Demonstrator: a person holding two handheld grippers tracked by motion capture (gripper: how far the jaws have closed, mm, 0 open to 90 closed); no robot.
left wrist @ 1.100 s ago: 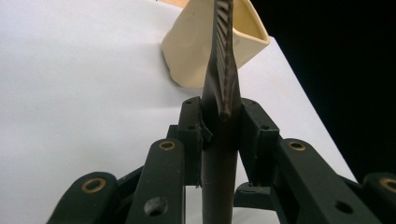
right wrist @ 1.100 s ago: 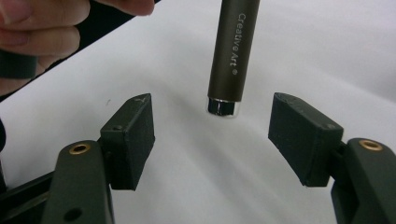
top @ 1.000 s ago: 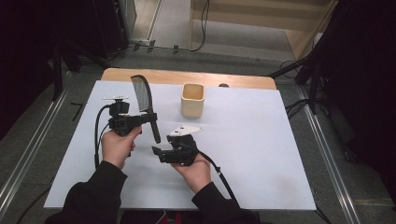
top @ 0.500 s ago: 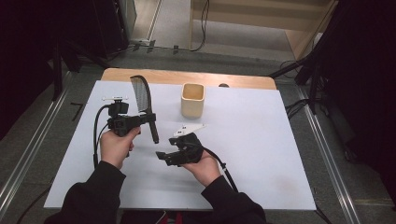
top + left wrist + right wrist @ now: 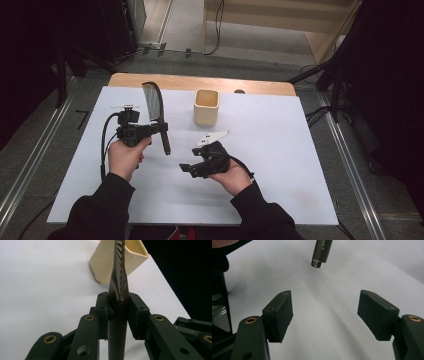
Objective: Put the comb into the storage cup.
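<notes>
At the left of the high view, the left tongs (image 5: 159, 128) are clamped on the dark handle of a long black fan-shaped brush with a curved, fine-toothed head (image 5: 154, 104). The head rises toward the upper left of the frame and the handle end points down toward the white sheet-covered surface (image 5: 280, 150). In the left gripper view the brush (image 5: 119, 287) stands pinched between both pads, its ridged edge running up the middle of the frame.

Just right of the brush head, in the upper centre of the high view, stands a cream square-mouthed cup (image 5: 206, 107), upright and apart from both tongs; nothing lies between it and the brush.

Lower and right of centre, the right tongs (image 5: 186, 169) are spread wide and hold nothing, pointing left toward the handle end. In the right gripper view the metal-capped handle tip (image 5: 319, 263) hangs at the top centre, beyond the parted pads, above bare surface.
</notes>
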